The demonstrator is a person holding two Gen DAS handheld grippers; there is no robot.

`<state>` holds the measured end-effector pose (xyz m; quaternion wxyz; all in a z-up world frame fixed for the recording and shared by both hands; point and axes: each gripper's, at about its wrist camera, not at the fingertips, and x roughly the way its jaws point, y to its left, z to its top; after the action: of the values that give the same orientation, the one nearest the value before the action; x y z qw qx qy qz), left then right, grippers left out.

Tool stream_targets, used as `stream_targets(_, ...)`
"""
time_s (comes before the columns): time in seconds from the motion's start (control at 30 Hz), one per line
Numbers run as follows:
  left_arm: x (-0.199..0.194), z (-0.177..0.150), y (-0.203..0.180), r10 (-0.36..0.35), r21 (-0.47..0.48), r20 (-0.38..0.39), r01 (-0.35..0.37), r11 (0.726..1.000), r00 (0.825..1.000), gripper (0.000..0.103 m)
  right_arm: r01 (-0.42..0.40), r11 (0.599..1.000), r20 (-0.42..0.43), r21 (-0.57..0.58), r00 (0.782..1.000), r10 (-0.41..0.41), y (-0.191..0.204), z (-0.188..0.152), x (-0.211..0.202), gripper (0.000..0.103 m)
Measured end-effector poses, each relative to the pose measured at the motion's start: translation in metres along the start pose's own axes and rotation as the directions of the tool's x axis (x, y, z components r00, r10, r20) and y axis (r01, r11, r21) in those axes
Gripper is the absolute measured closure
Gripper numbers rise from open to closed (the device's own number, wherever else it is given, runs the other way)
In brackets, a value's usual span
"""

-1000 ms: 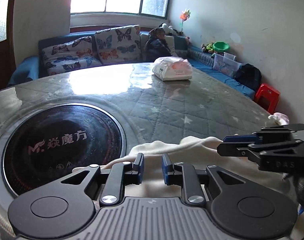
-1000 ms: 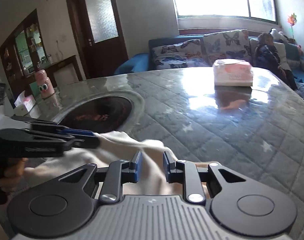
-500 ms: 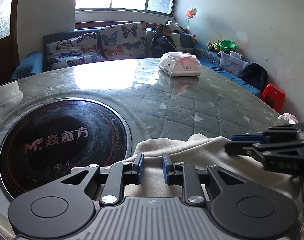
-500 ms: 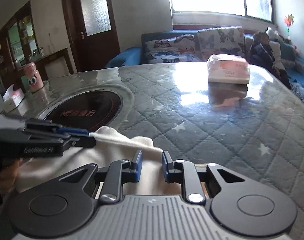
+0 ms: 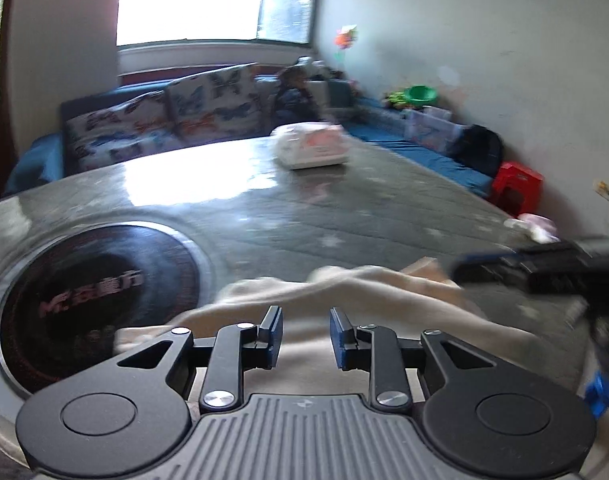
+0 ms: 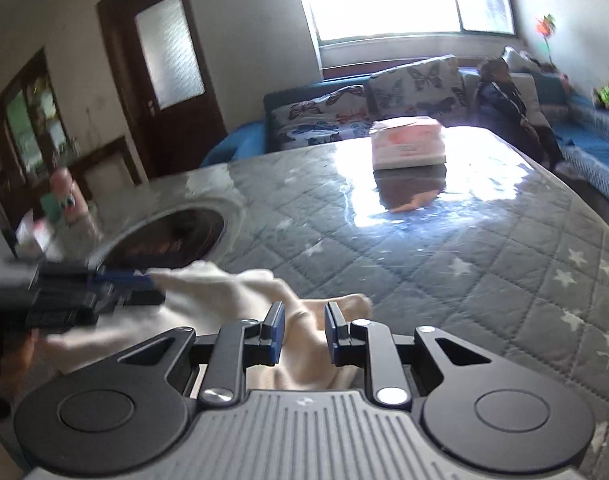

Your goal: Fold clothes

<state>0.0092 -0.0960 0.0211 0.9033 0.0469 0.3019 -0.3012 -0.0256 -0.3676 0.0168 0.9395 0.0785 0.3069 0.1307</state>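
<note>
One cream cloth (image 5: 344,300) was seen at the jaws. Two grippers were counted, the left gripper (image 5: 305,332) and the right gripper (image 6: 303,330). Beyond the jaws, one tissue pack (image 6: 408,144) and one round black cooktop (image 5: 92,300) were counted.

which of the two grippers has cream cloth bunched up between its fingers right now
The right gripper: a ridge of the cream garment rises between its fingers. Between the left gripper fingers the cloth lies flat and lower.

Garment (image 5: 344,304) lies low centre of the left wrist frame on the worktop (image 5: 344,216), its left edge overlapping the round cooktop (image 5: 96,296) at lower left. Tissue pack (image 5: 310,151) sits on the worktop's far side, upper centre; sofa (image 5: 164,128) behind it. Right gripper (image 5: 460,270) enters from the right edge, above the garment.
</note>
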Motion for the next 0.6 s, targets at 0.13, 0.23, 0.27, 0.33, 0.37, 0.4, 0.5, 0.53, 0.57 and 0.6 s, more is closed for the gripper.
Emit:
stream_targets(0.13,-0.001,-0.005,-0.031,-0.094,0.067,-0.002,0.094,0.993,0.996,0.075,0.024,1.000,-0.023,-0.016,0.999,-0.024,-0.006,-0.005,-0.003,0.088)
stream_targets(0.23,-0.002,-0.009,-0.054,-0.163,0.115,-0.009,0.163,0.980,0.987,0.075,0.012,1.000,-0.046,-0.027,0.999,-0.013,-0.005,-0.014,-0.001,0.088)
stream_targets(0.27,0.000,-0.011,-0.060,-0.180,0.128,-0.015,0.181,0.975,0.984,0.075,0.010,1.000,-0.050,-0.025,0.999,-0.012,-0.004,-0.016,0.001,0.088)
stream_targets(0.33,0.002,-0.014,-0.068,-0.205,0.143,-0.025,0.207,0.968,0.978,0.075,0.012,1.000,-0.056,-0.022,0.998,-0.013,-0.003,-0.018,0.006,0.088)
stream_targets(0.37,0.004,-0.015,-0.072,-0.218,0.150,-0.030,0.220,0.964,0.976,0.075,0.010,1.000,-0.059,-0.020,0.998,-0.011,-0.003,-0.019,0.009,0.088)
stream_targets(0.4,0.005,-0.017,-0.075,-0.230,0.157,-0.035,0.233,0.960,0.973,0.075,0.008,1.000,-0.062,-0.019,0.998,-0.009,-0.003,-0.019,0.011,0.088)
stream_targets(0.5,0.009,-0.019,-0.082,-0.256,0.178,-0.047,0.261,0.949,0.965,0.075,0.000,1.000,-0.068,-0.025,0.998,-0.002,-0.002,-0.019,0.017,0.093)
stream_targets(0.53,0.010,-0.020,-0.084,-0.262,0.183,-0.051,0.267,0.946,0.964,0.075,0.001,1.000,-0.065,-0.028,0.998,-0.003,-0.001,-0.019,0.018,0.097)
stream_targets(0.57,0.012,-0.021,-0.085,-0.267,0.188,-0.056,0.273,0.943,0.962,0.075,0.006,0.999,-0.057,-0.036,0.998,-0.008,0.000,-0.018,0.017,0.099)
stream_targets(0.6,0.014,-0.021,-0.086,-0.269,0.191,-0.061,0.276,0.942,0.961,0.074,0.013,0.999,-0.048,-0.045,0.999,-0.015,0.001,-0.017,0.016,0.099)
